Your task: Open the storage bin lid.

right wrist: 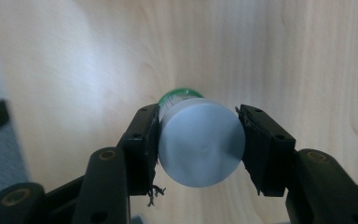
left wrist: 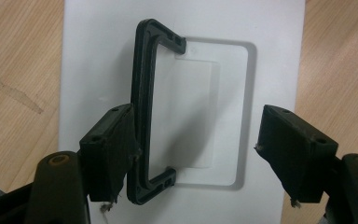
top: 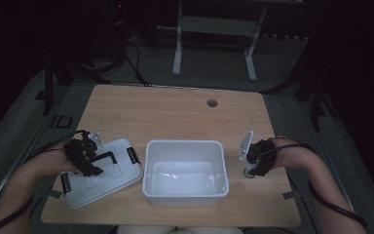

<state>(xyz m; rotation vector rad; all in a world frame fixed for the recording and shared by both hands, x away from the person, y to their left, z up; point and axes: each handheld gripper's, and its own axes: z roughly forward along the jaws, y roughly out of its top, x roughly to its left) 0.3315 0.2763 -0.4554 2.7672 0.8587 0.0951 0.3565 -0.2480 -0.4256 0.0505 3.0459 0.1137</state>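
Two grips: right gripper [right wrist: 199, 140] jaws clamp round white-capped bottle [right wrist: 200, 144]; left gripper [left wrist: 200, 154] jaws open over lid [left wrist: 98, 56] w/ black handle [left wrist: 142, 93].

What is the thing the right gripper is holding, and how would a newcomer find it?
Start at the open white bin mid-table and look right, to the right gripper. Between its fingers sits a small bottle with a round grey cap and a green body, the only green thing there.

i see a white lid [left wrist: 98, 60] with a black handle [left wrist: 142, 93], a white bin [top: 185, 173], a grey-capped bottle [right wrist: 200, 144] with a green band, and a light wood-grain table [top: 175, 112].
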